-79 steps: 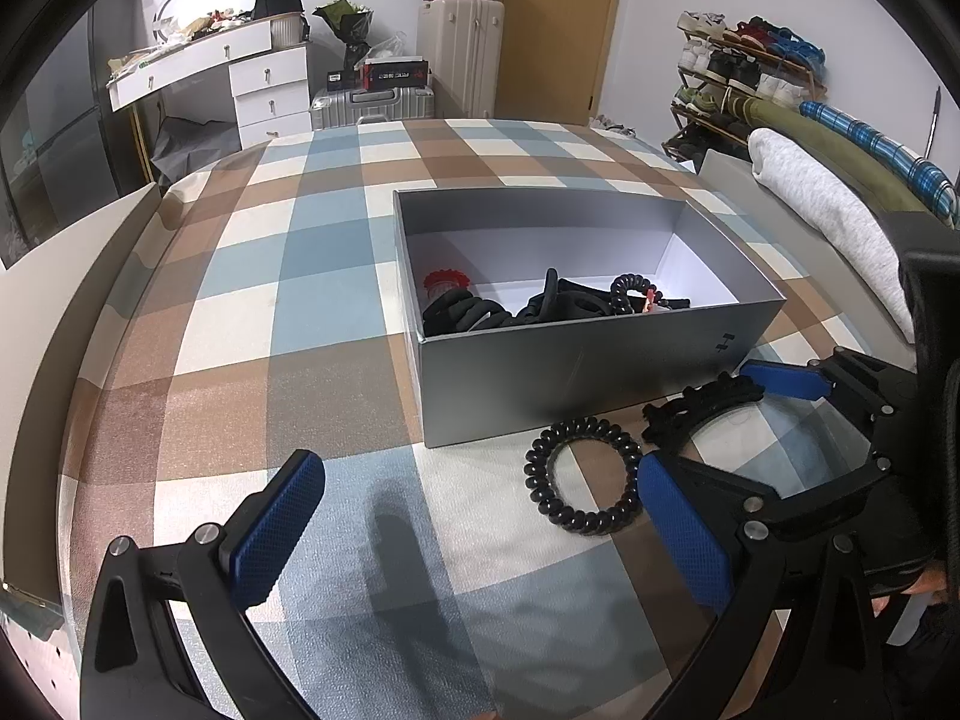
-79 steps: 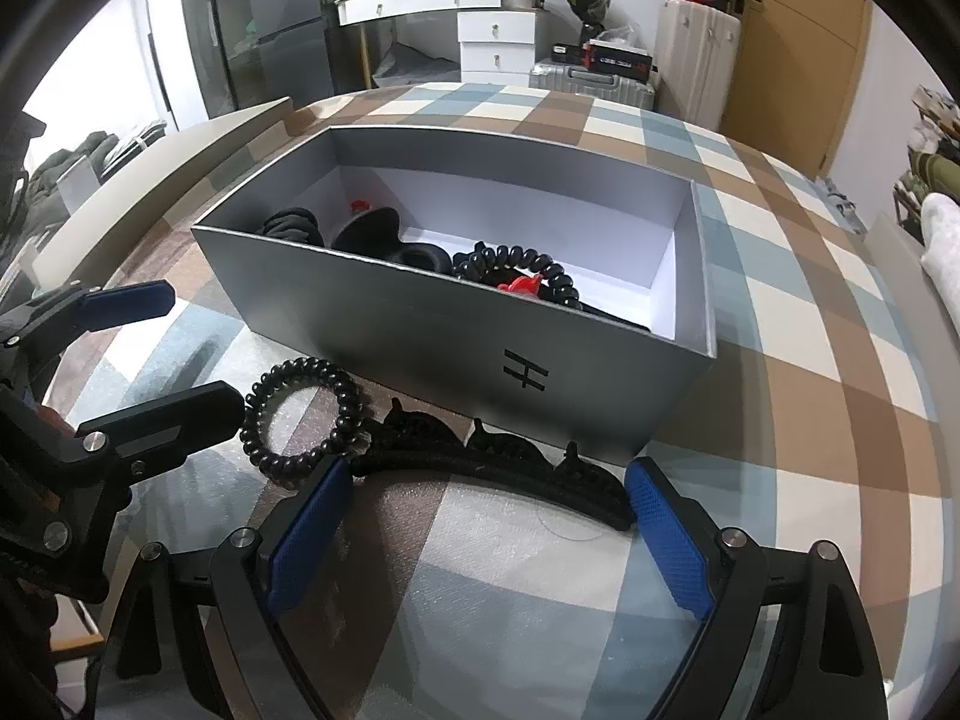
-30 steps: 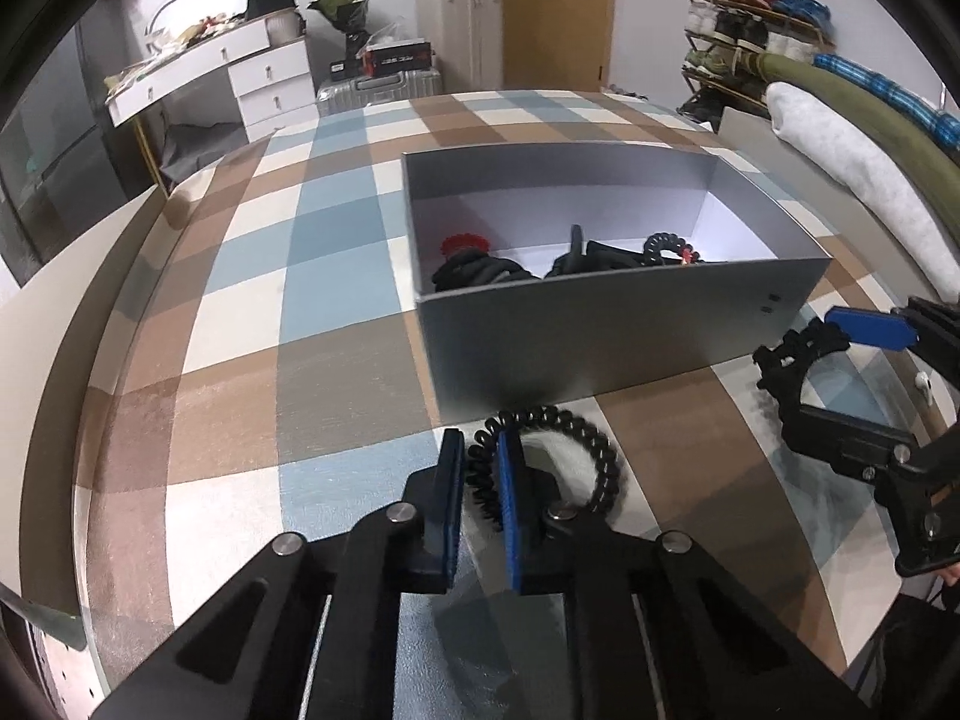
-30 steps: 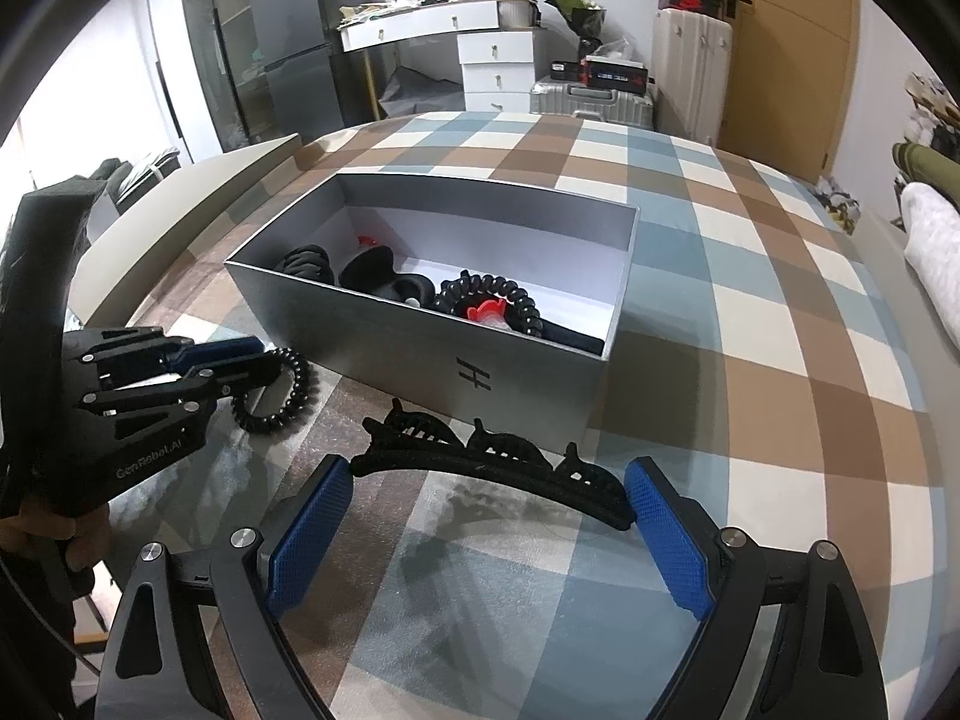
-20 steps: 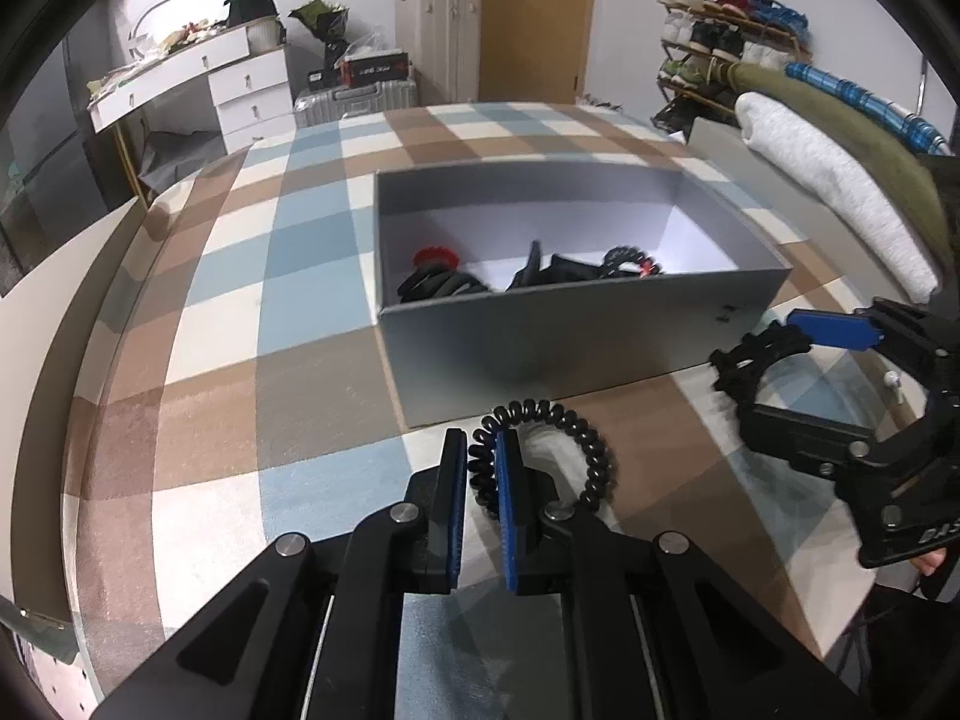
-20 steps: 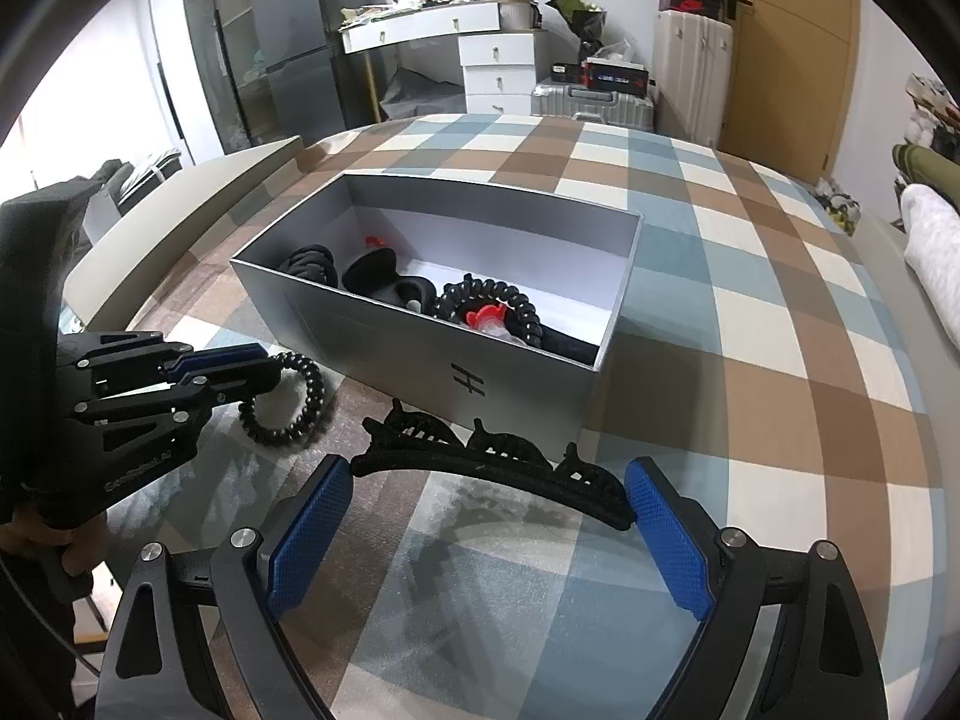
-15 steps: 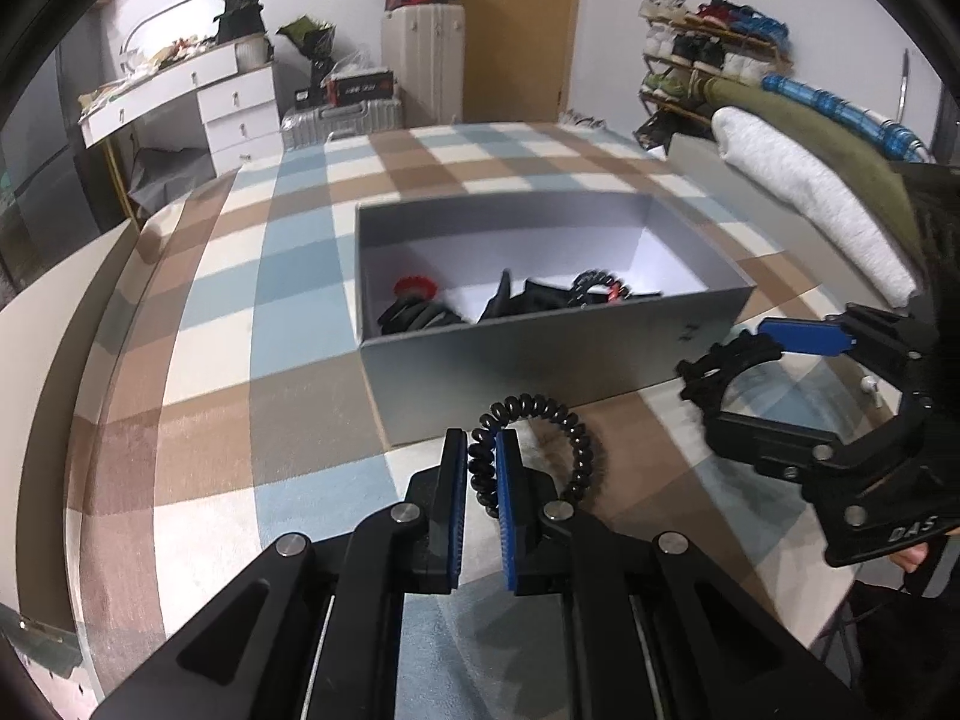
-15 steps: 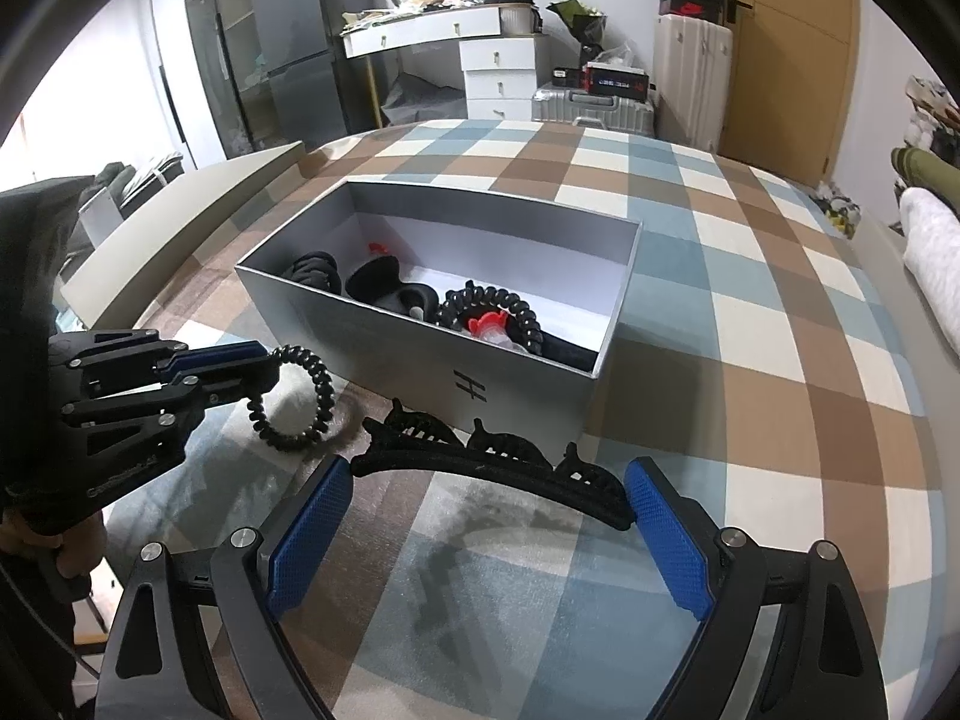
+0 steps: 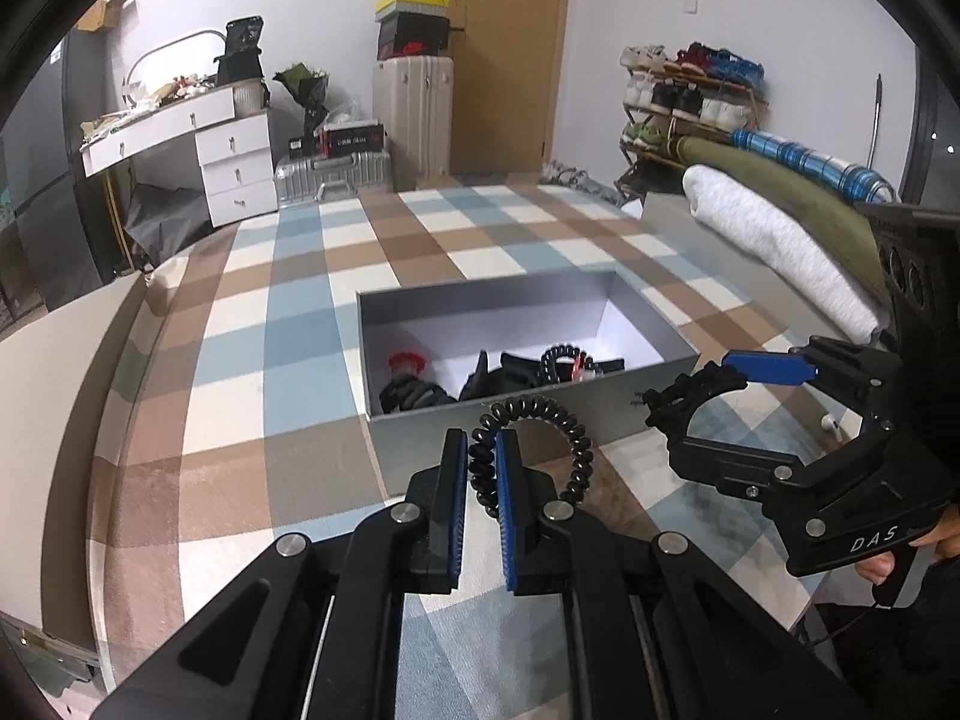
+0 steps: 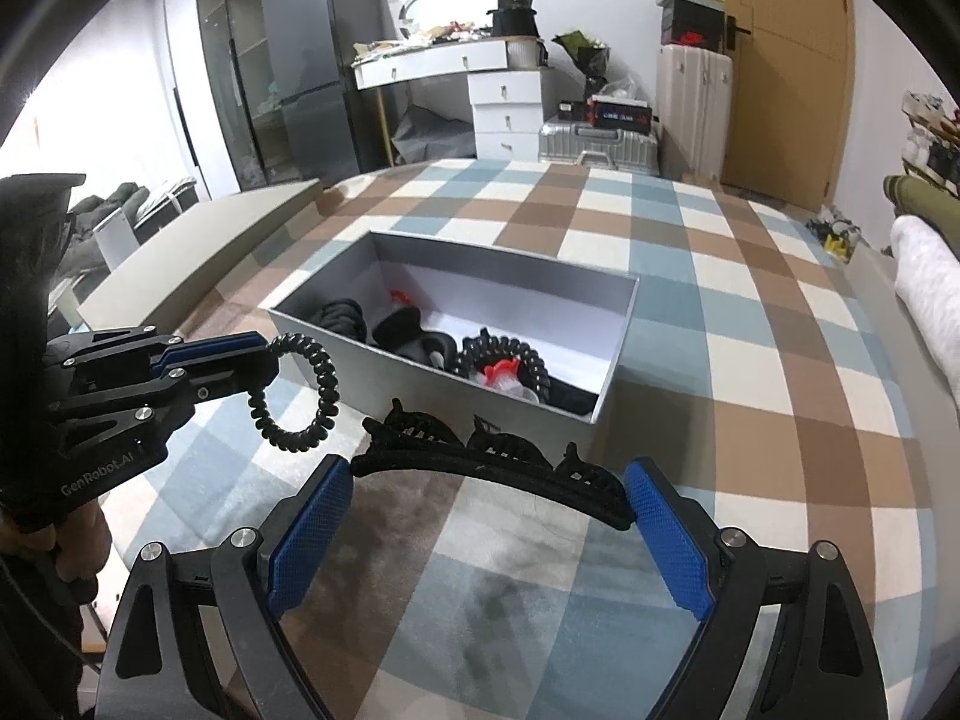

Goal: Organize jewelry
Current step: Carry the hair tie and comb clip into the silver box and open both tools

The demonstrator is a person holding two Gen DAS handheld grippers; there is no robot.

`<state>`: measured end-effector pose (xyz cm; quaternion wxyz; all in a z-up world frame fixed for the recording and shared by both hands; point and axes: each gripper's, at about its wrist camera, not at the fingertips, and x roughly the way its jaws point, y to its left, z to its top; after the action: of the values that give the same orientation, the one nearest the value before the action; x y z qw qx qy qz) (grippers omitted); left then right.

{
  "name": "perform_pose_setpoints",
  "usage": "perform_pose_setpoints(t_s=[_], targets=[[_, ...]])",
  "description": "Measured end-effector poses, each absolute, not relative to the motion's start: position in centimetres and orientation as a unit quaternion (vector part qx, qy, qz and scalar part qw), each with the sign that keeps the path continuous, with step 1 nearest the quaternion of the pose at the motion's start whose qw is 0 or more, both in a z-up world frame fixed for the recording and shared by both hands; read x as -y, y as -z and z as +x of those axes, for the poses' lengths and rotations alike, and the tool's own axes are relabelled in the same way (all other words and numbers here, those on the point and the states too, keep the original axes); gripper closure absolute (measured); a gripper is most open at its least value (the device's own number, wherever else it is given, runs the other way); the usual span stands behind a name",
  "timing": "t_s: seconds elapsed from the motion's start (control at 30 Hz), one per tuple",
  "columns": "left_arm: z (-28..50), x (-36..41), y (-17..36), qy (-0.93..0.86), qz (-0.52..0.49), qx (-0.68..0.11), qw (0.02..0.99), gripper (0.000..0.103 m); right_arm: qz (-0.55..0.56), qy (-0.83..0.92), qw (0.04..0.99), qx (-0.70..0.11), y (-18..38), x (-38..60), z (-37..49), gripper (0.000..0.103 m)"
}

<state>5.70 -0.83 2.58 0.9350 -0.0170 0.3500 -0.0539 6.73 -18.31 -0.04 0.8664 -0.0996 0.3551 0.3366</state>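
**A:** At six o'clock in the left wrist view, what is the left gripper (image 9: 481, 468) doing?

**B:** Its jaws are pressed together on the black coiled spiral hair tie (image 9: 531, 450), pinching the coil's nine o'clock side. A second ago the tie lay on the blue, brown and white checked cloth (image 9: 300, 300); now it hangs clear of it, lifted with the gripper. In the right wrist view the loop dangles from the blue pads at nine o'clock, just short of the near wall of the grey rectangular cardboard box (image 10: 420, 369).

**A:** What does that mean for the tidying?

**B:** I'd judge the pick-up done, with the carry over the wall and the drop still to come. The box already holds other black coils and something red.

**A:** And the right gripper (image 10: 489, 534)?

**B:** Spread wide and holding steady, as it was a second ago. The black scalloped plastic headband (image 10: 489, 462) spans the gap from pad to pad, its ends at or against the blue pads. I cannot tell whether the pads bear on it or it merely rests on the cloth between them.

**A:** Where is it from the box?

**B:** At six o'clock of it, just beside the near wall.
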Motion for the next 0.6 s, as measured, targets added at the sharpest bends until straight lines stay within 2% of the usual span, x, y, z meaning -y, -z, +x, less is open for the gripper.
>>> perform_pose_setpoints(t_s=[0.6], targets=[[5.2,-0.9,-3.9,0.040,-0.058,-0.307,0.949,0.098,-0.070,-0.347,0.876,-0.328,-1.0,19.0,6.7,0.011]])
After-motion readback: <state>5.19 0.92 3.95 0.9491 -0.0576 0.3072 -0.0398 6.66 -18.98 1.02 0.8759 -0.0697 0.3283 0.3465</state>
